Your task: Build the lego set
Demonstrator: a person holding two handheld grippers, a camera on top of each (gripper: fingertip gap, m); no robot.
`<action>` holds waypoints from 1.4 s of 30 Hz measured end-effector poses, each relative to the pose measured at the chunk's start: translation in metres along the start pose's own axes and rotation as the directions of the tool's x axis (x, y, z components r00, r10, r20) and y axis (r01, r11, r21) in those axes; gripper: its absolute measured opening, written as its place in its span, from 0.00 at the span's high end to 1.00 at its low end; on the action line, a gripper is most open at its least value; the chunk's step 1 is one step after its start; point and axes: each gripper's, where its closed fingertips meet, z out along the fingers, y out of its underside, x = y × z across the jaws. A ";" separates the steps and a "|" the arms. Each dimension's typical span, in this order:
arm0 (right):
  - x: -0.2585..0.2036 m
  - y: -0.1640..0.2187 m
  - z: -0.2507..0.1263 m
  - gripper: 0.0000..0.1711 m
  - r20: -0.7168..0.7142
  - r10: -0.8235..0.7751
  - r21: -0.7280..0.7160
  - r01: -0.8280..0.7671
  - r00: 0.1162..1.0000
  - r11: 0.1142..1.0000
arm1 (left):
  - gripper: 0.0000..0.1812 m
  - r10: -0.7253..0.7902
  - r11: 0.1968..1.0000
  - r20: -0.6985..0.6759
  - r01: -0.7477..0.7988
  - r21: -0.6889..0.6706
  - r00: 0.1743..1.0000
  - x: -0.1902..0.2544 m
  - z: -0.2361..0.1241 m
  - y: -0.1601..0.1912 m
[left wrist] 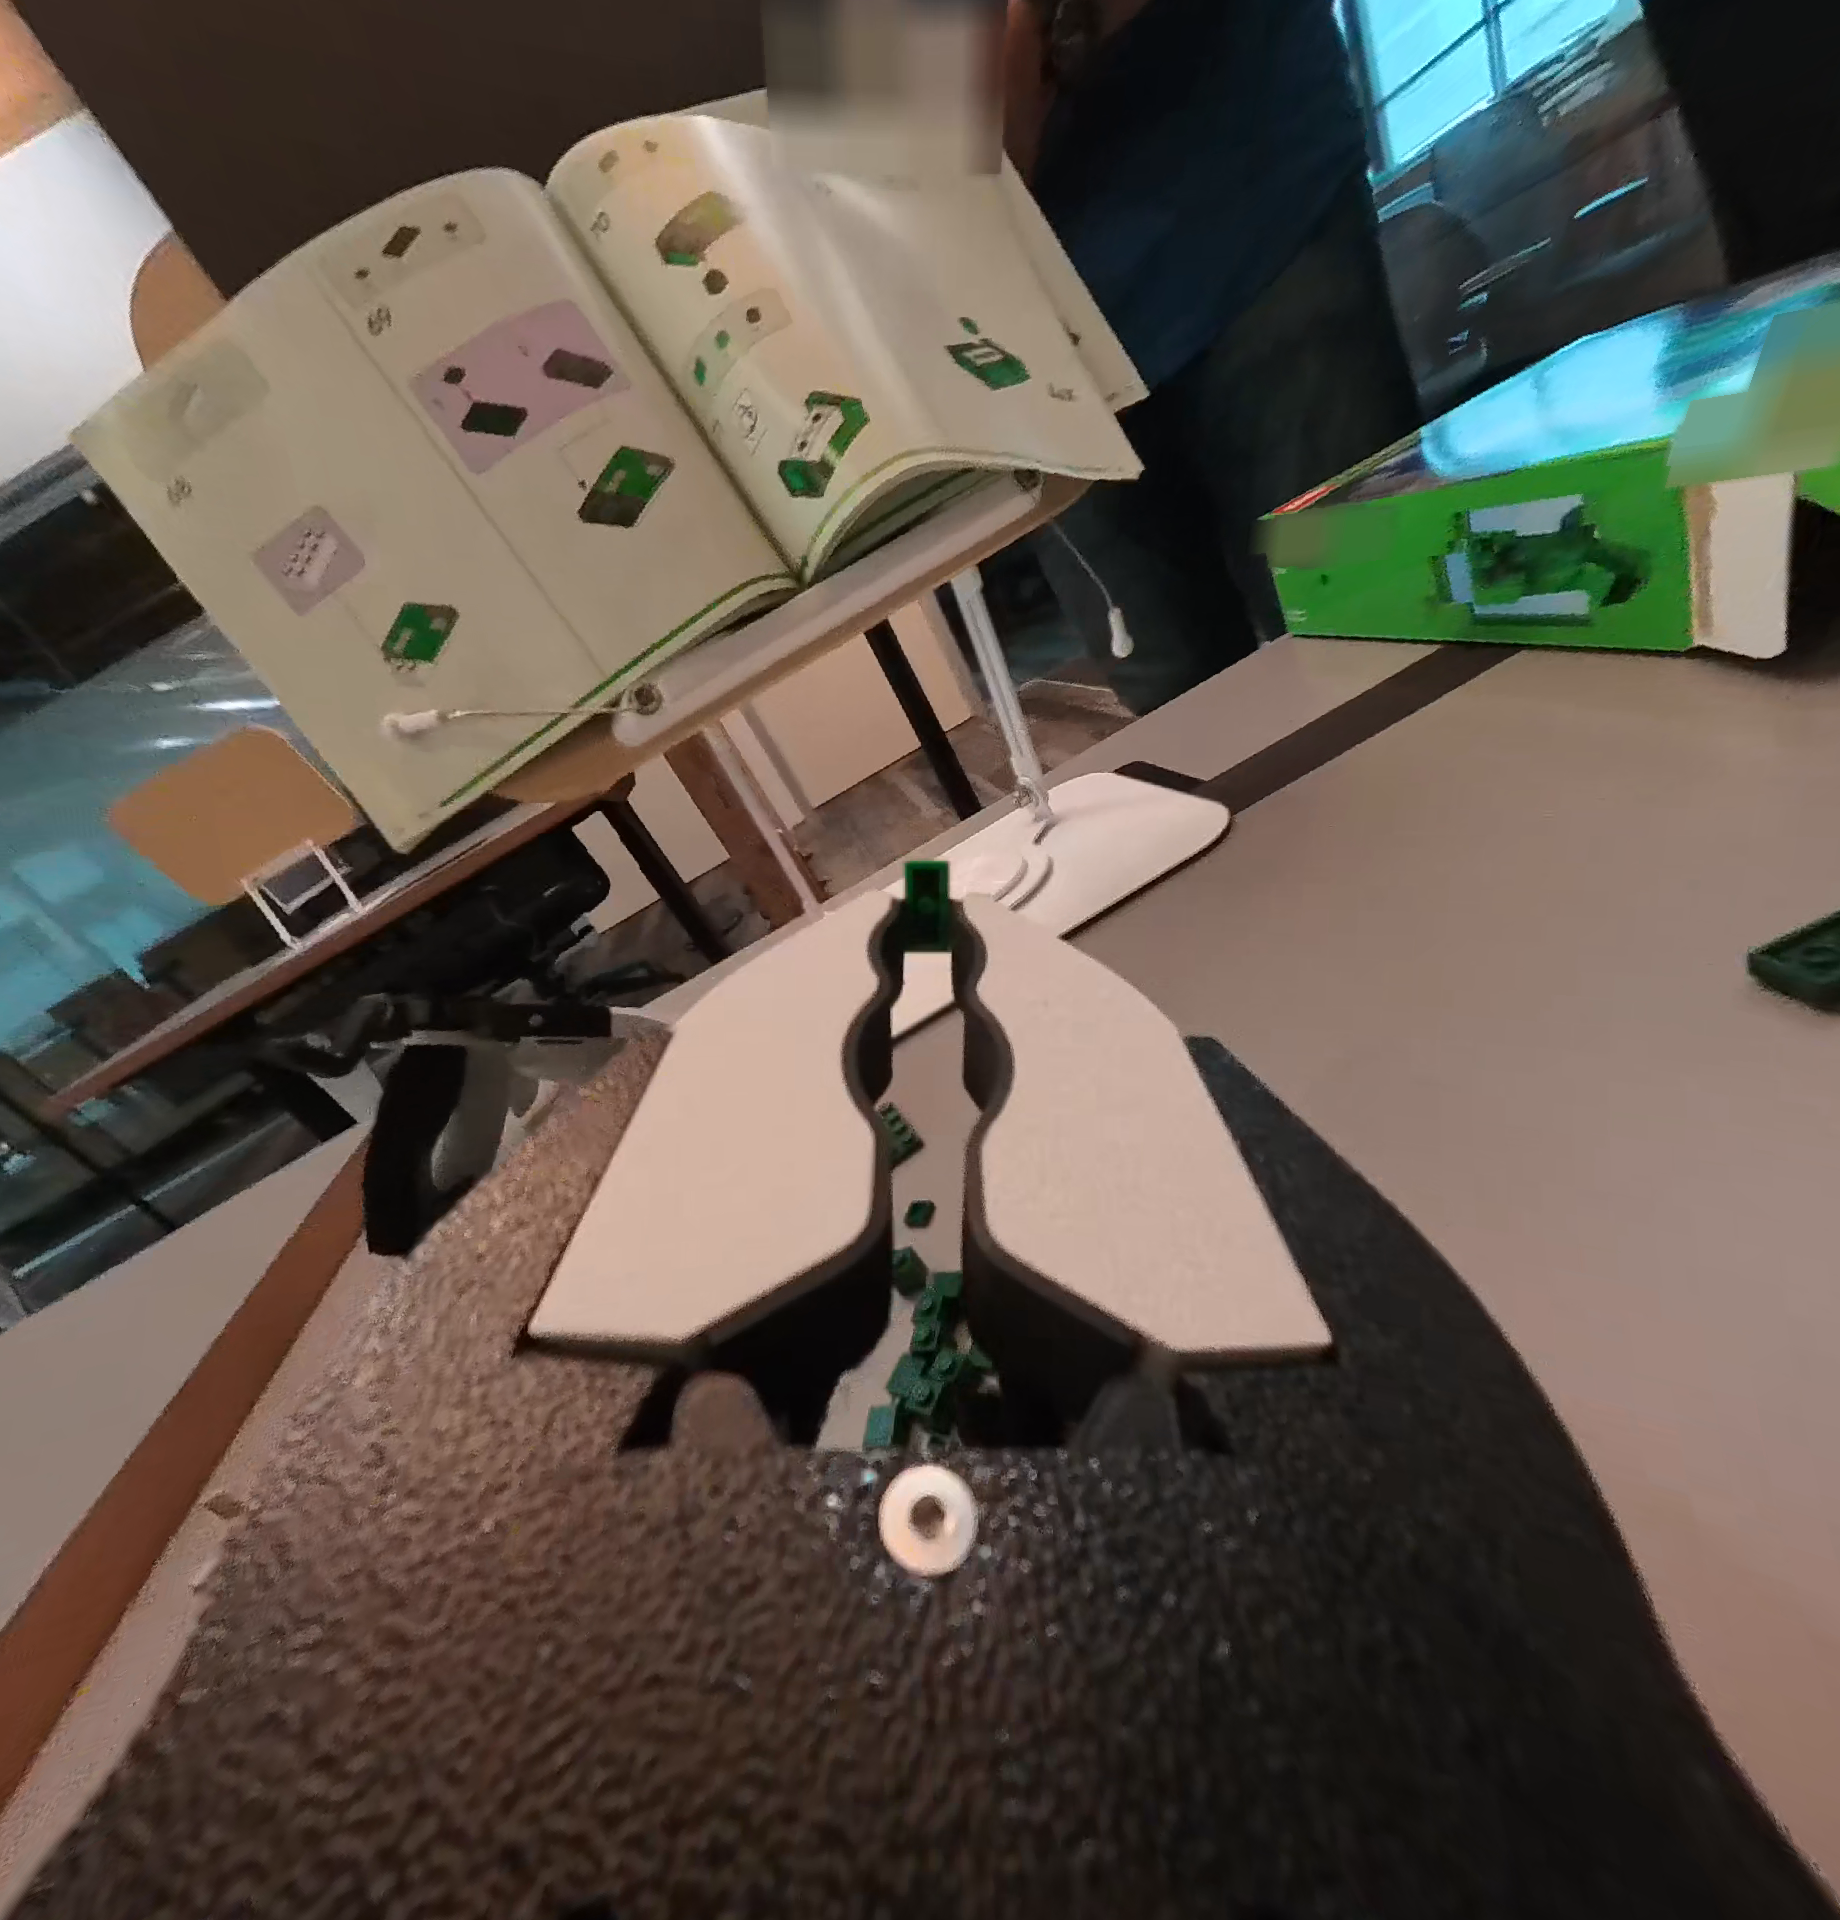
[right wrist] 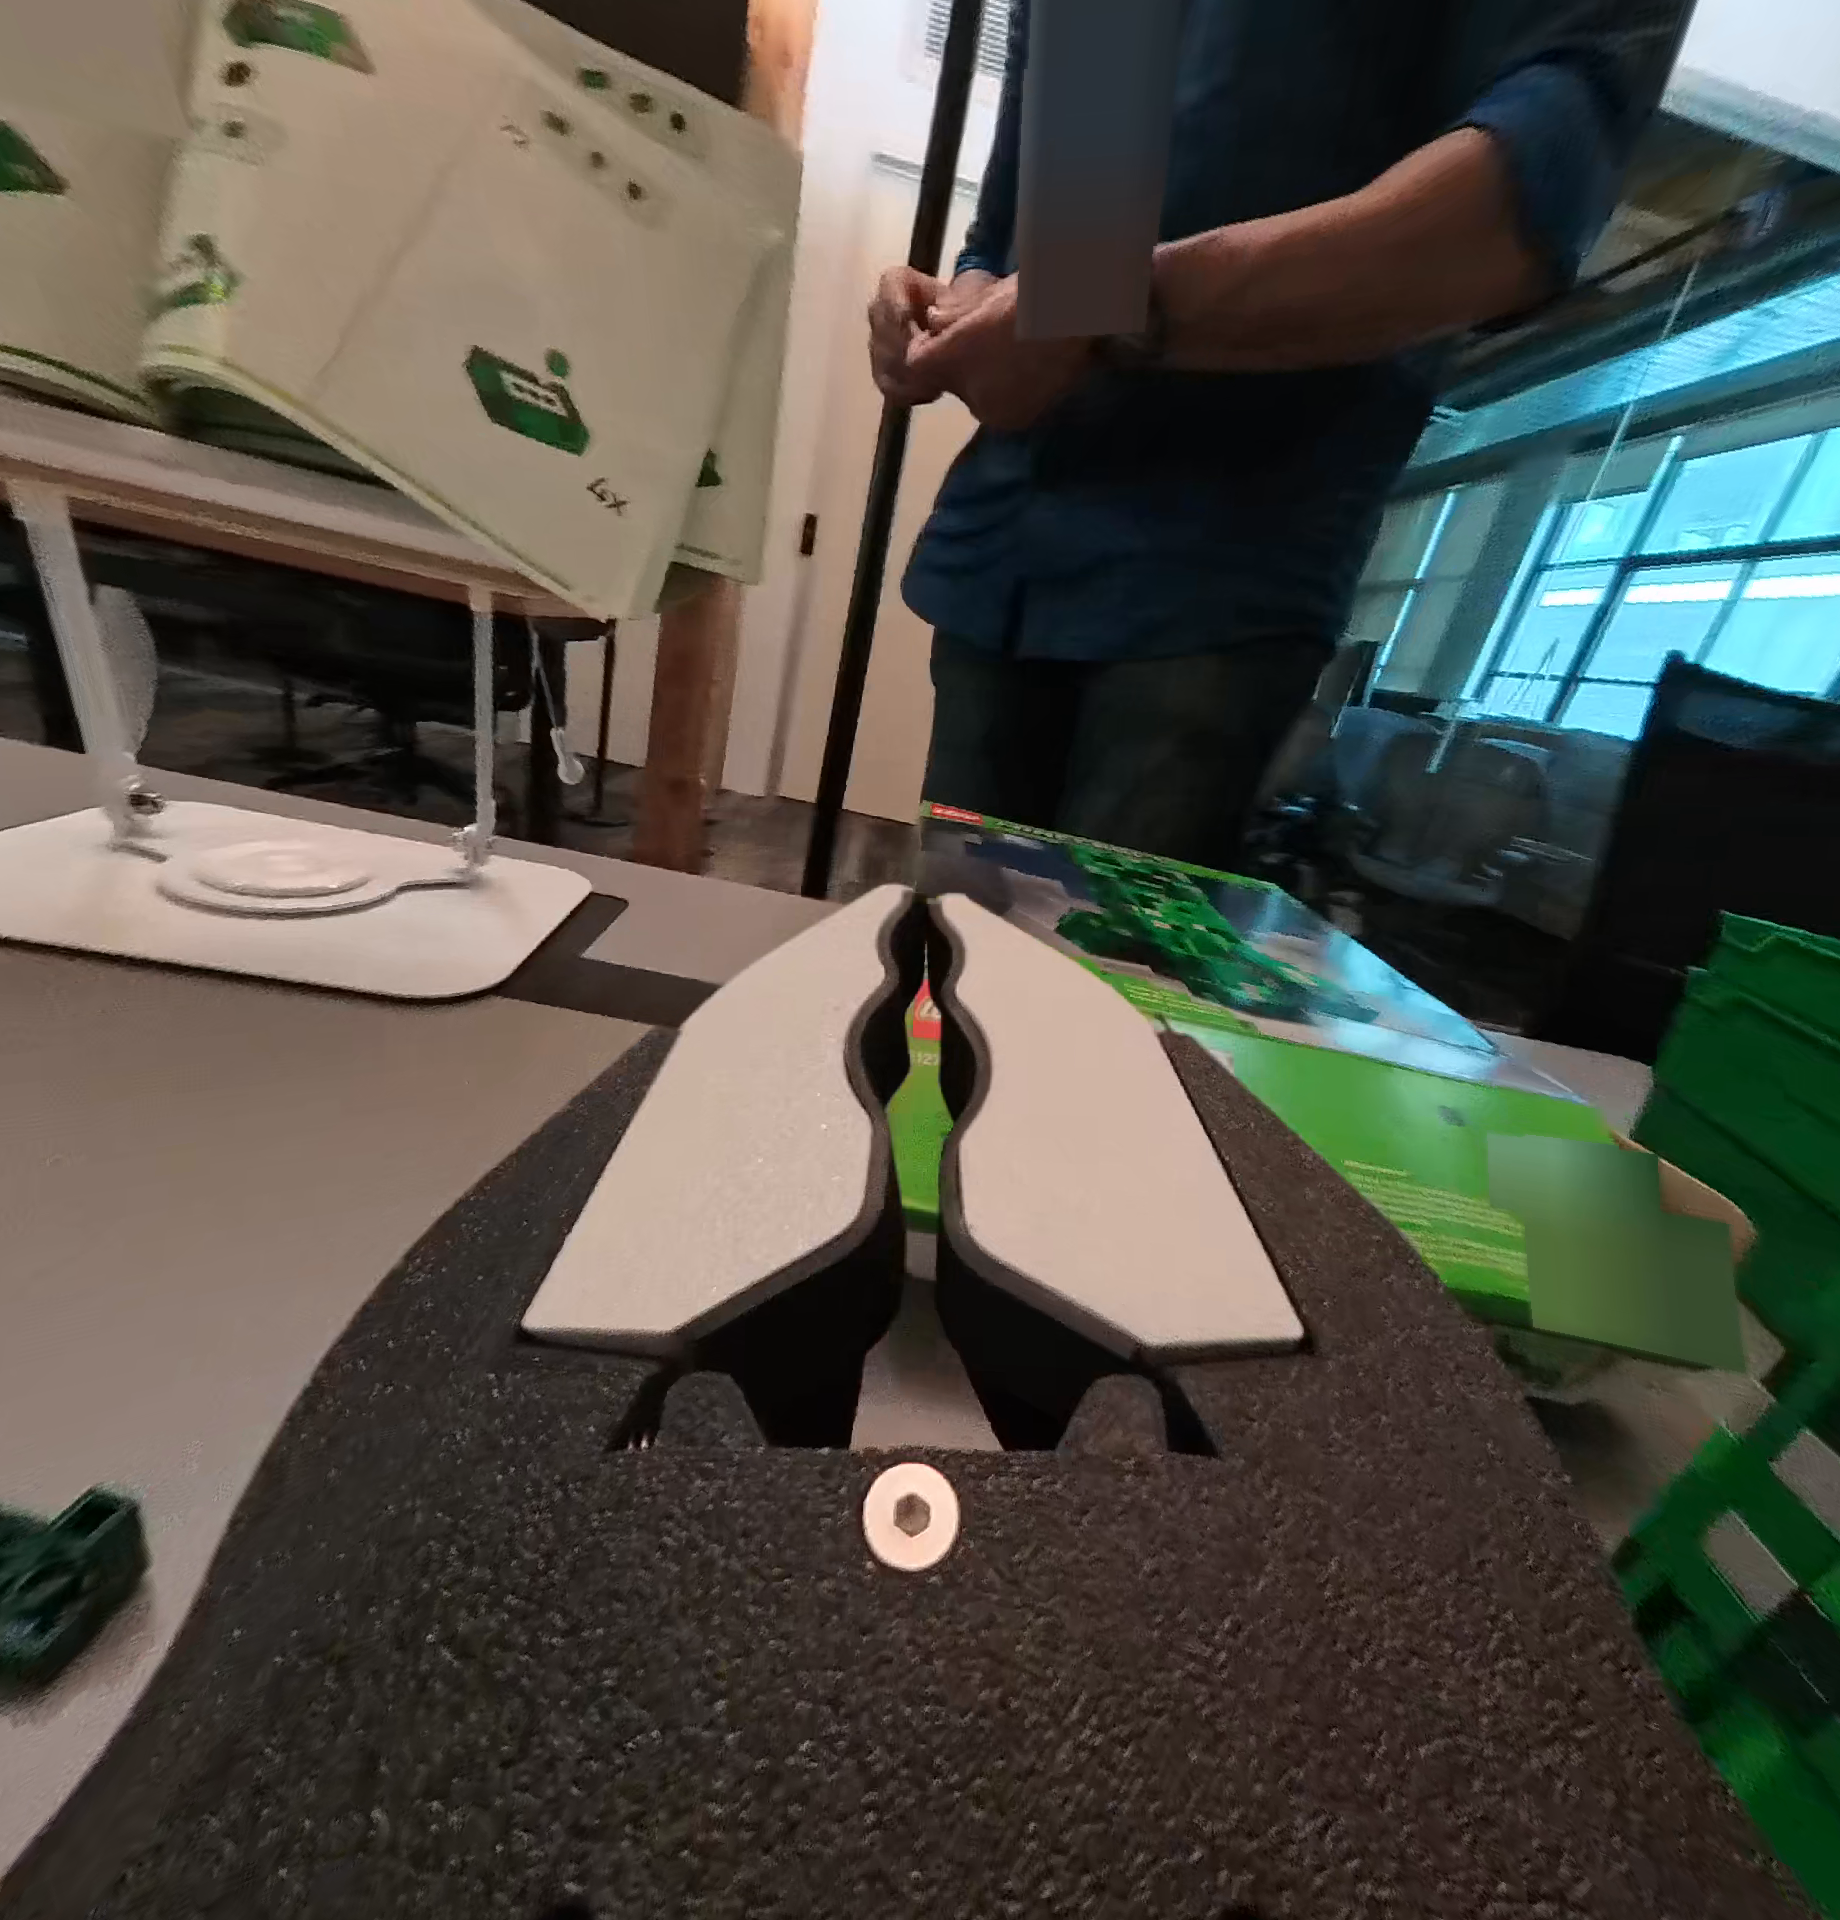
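My left gripper point(left wrist: 928, 914) is shut on a small dark green lego piece point(left wrist: 926, 902) that sticks up from between its fingertips, held above the table. Below it, between the fingers, a heap of small dark green lego pieces point(left wrist: 931, 1351) lies on the grey table point(left wrist: 1467, 935). A dark green lego plate assembly point(left wrist: 1830, 956) lies at the right; it also shows in the right wrist view point(right wrist: 43, 1569). My right gripper point(right wrist: 924, 914) is shut with its fingertips together and nothing between them, held above the table in front of the green lego box point(right wrist: 1311, 1039).
An open instruction booklet point(left wrist: 583, 436) rests on a white stand point(left wrist: 1103, 831) at the table's far side. The lego box point(left wrist: 1518, 540) lies at the far right. A green brick build point(right wrist: 1789, 1351) stands at the right. A person point(right wrist: 1155, 416) stands behind the table. Across from one pair of fingers to the other is roughly 30 cm. The dark green lego plate assembly point(left wrist: 1830, 956) is about equally far from each gripper, around 20 cm.
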 end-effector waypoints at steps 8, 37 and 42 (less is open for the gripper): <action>-0.035 -0.007 -0.010 0.98 0.227 0.004 0.040 -0.014 0.974 0.999 | 0.95 -0.006 1.000 -0.052 0.006 0.002 0.999 0.008 0.002 0.002; -0.098 -0.003 -0.053 0.92 0.786 0.276 -0.208 -0.184 0.554 0.961 | 0.95 -0.276 0.961 -0.119 0.273 -0.035 0.954 0.002 0.000 0.017; -0.084 -0.012 -0.052 0.92 0.772 0.351 -0.204 -0.317 0.529 0.926 | 0.95 -0.222 0.975 -0.181 0.221 -0.028 0.958 0.017 0.002 0.014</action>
